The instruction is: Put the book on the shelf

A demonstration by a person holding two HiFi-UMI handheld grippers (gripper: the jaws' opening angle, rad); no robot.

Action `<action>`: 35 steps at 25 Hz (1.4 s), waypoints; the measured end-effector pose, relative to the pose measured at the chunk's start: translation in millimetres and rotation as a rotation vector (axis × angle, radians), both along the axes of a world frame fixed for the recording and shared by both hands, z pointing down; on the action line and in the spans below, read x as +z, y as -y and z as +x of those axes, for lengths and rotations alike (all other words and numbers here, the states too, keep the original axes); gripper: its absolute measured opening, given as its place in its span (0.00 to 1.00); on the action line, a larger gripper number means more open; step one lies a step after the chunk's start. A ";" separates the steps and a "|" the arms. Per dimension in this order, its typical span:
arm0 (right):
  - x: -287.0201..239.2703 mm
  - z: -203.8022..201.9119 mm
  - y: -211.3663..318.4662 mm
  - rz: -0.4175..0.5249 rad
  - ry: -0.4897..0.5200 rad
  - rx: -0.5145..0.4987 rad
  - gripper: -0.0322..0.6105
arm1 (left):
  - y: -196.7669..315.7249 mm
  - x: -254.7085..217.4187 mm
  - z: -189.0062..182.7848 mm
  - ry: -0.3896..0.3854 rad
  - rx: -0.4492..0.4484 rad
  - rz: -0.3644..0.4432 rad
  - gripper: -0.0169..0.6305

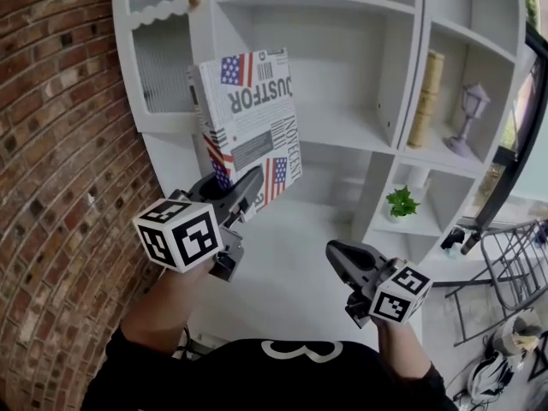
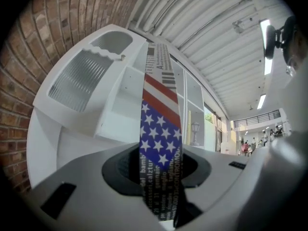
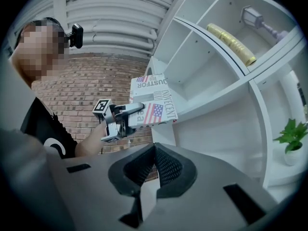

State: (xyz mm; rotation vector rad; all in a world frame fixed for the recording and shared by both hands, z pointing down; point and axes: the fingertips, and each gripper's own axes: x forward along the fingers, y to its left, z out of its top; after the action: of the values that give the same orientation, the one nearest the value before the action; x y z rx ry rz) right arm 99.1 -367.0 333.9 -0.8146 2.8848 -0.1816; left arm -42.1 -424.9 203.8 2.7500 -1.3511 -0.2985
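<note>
Left gripper (image 1: pixel 247 191) pinches the book (image 1: pixel 248 114) by its lower edge; I judge it stiff, light, glossy, perhaps slippery, best gripped deep; my right gripper (image 1: pixel 339 255) pressed together, empty.

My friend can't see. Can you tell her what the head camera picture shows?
The left gripper holds up a flag-patterned book before a white shelf. The right gripper is empty, lower right. A brick wall is on the left.
</note>
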 end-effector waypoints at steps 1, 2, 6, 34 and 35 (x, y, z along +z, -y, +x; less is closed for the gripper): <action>0.5 0.8 1.7 -0.001 -0.002 -0.004 0.06 | 3.1 -5.3 -1.4 0.007 -0.012 0.012 0.26; 0.5 1.7 3.6 -0.001 -0.003 -0.008 0.06 | 6.3 -10.8 -2.6 0.014 -0.024 0.025 0.26; 0.1 5.4 10.9 0.000 -0.009 -0.027 0.06 | 18.9 -31.9 -6.0 0.032 -0.071 0.064 0.26; 20.9 28.4 48.3 -0.017 -0.056 -0.050 0.06 | 159.1 -76.3 2.5 0.153 -0.330 0.108 0.26; 21.4 29.3 48.9 -0.018 -0.054 -0.049 0.06 | 166.0 -74.8 2.1 0.155 -0.338 0.096 0.26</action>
State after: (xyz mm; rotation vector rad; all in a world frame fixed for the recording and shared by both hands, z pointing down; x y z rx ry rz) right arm 128.4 -415.8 355.3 -0.7641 2.9597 -0.1939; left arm -40.0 -590.9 129.0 2.6554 -1.8916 -0.1712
